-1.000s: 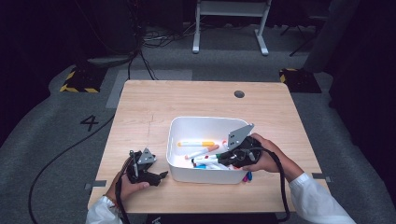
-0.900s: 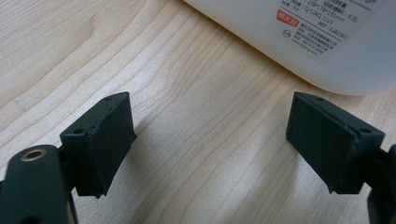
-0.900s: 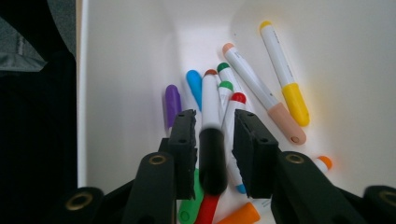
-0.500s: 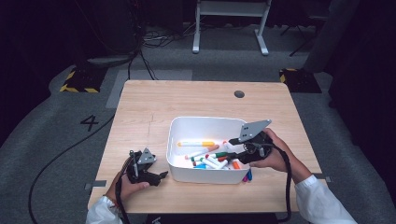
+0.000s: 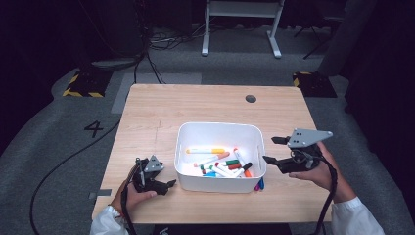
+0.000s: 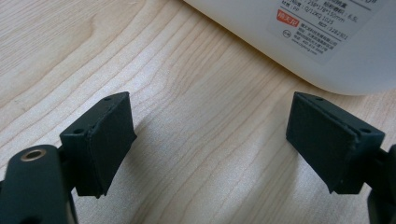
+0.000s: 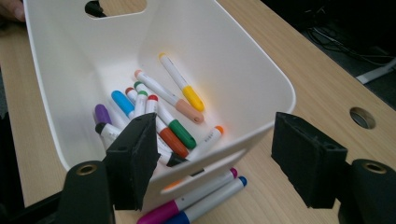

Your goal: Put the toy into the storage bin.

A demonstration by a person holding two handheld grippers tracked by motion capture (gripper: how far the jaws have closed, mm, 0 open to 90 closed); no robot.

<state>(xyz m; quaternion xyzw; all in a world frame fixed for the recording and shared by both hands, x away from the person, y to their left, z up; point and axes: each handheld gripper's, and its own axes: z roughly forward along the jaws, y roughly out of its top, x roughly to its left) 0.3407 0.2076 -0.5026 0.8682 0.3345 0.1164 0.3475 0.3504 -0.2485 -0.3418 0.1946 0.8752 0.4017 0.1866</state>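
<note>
A white bin (image 5: pixel 220 128) stands on the wooden table and holds several coloured markers (image 5: pixel 221 164). A magenta marker (image 7: pixel 187 200) and a blue marker (image 7: pixel 210 198) lie on the table against the bin's near right corner (image 5: pixel 258 185). My right gripper (image 5: pixel 272 150) hovers just right of the bin. Its jaws have just been opening and stand open with nothing between them (image 7: pixel 215 158). My left gripper (image 5: pixel 169 185) rests low on the table left of the bin, open and empty (image 6: pixel 210 135), with the bin's labelled wall (image 6: pixel 289 42) just ahead.
A round cable hole (image 5: pixel 250 98) sits in the far right of the table top (image 5: pixel 161 112). Bare wood stretches behind and to the left of the bin. Cables and a white stand (image 5: pixel 240 24) are on the floor beyond the table.
My right gripper has pulled back from over the bin's right side to a spot right of it, rising a little, and its jaws went from shut to open. The left gripper stayed put.
</note>
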